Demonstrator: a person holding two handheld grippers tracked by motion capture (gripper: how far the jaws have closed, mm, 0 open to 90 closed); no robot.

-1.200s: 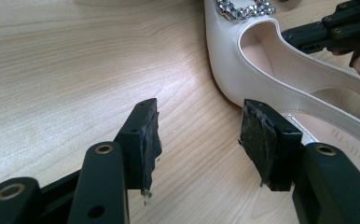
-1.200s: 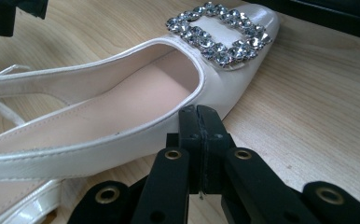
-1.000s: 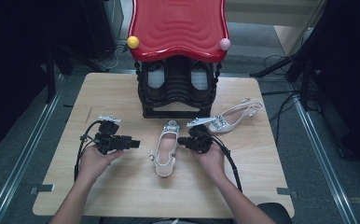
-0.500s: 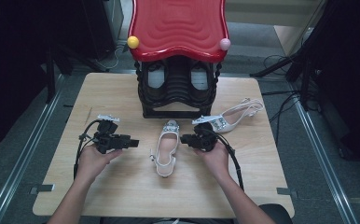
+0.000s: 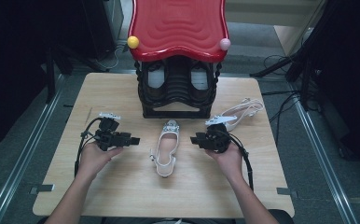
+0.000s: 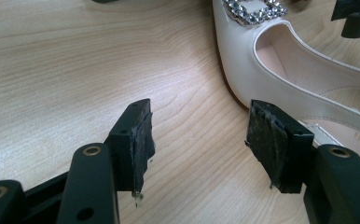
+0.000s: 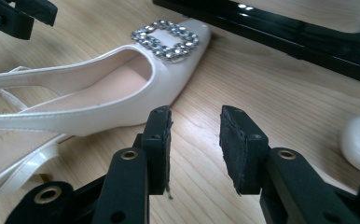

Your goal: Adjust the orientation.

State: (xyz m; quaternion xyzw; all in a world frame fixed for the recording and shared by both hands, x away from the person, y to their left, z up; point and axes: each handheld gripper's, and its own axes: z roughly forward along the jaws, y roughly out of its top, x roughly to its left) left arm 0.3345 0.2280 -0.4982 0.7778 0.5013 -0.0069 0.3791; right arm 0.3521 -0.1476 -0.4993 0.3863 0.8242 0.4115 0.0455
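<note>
A pale shoe (image 5: 165, 150) with a rhinestone buckle (image 5: 171, 126) is laid flat on the wooden surface (image 5: 122, 191), its toe pointed toward the black rack (image 5: 177, 88) under a red top (image 5: 178, 25) at the far edge, its heel strap toward the person. It is flanked by the two grippers, each held in a hand just above the surface and aimed inward at it. The left gripper (image 5: 134, 140) is seen a little apart from the shoe's left side; in the left gripper view its jaws are spread wide, with only bare wood between the pads (image 6: 143, 140), and the shoe (image 6: 280, 70) is seen just beyond the right-hand jaw without being touched. These jaws have just been opening a little further. The right gripper (image 5: 194, 139) is held near the shoe's right side; in the right gripper view its jaws are parted, with nothing between them, and have just been opening from closed. The shoe (image 7: 99, 102) is seen there just beyond the left-hand jaw, apart from it. A second shoe (image 5: 236, 114) is laid on its side farther right, near the rack's corner and behind the right hand (image 5: 227, 156). A yellow ball (image 5: 133, 42) and a pink ball (image 5: 225, 44) are fixed at the front corners of the red top.
</note>
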